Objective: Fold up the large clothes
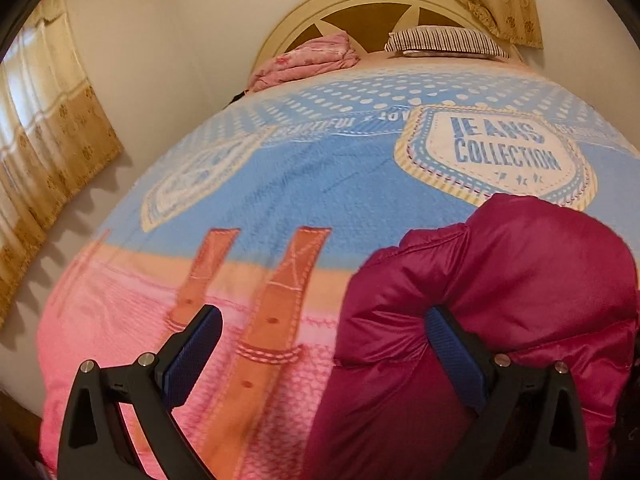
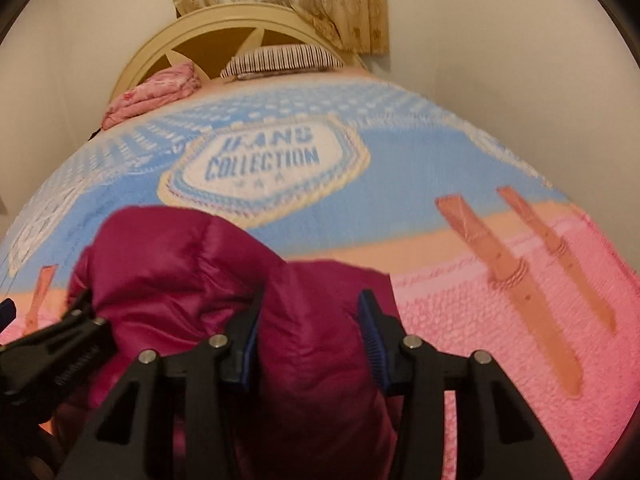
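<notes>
A magenta puffer jacket lies bunched on the bed near its front edge. In the left wrist view my left gripper stands wide open. Its right finger touches the jacket's left bulge, and its left finger hangs over bare blanket. In the right wrist view my right gripper is shut on a thick fold of the jacket, which fills the gap between the blue pads. A black finger of the left gripper shows at the jacket's left side.
The bed carries a blue and pink blanket with a "JEANS COLLECTION" badge. At its head are a folded pink cloth, a striped pillow and a cream headboard. Curtains hang on the left wall and behind the headboard.
</notes>
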The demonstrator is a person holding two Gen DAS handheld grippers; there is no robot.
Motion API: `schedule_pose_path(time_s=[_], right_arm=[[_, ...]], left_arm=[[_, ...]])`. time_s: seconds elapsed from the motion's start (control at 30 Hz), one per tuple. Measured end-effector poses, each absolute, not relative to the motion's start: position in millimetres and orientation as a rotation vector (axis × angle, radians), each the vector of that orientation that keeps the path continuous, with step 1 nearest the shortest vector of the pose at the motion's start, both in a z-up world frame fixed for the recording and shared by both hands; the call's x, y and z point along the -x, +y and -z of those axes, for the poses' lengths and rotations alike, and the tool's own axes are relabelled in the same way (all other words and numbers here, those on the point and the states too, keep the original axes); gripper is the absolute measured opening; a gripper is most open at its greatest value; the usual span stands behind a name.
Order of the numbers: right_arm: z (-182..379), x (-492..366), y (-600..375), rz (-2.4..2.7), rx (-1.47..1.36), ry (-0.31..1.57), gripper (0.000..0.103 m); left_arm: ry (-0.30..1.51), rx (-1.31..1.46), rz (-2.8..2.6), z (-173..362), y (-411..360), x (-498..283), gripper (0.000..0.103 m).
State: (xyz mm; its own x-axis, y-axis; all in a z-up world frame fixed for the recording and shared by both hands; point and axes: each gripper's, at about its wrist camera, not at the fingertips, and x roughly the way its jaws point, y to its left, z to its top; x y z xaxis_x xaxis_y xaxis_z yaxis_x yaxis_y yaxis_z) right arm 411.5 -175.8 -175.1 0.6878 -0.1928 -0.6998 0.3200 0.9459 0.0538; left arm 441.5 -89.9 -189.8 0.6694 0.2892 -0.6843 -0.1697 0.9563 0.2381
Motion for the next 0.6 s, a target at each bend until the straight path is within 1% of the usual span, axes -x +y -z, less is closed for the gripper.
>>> schedule_pose_path(time_s=[0.27,0.6], right_arm=[[194,-413,-181,0.277,-0.200,0.782,0.047],[203,-416,-182,0.277,-0.202,0.829,0.048]], left_arm=[[0.831,-0.120,-0.242,209,-87,-448,0.102],[0.833,-0.163,-0.262,216,-94,-449,0.102]])
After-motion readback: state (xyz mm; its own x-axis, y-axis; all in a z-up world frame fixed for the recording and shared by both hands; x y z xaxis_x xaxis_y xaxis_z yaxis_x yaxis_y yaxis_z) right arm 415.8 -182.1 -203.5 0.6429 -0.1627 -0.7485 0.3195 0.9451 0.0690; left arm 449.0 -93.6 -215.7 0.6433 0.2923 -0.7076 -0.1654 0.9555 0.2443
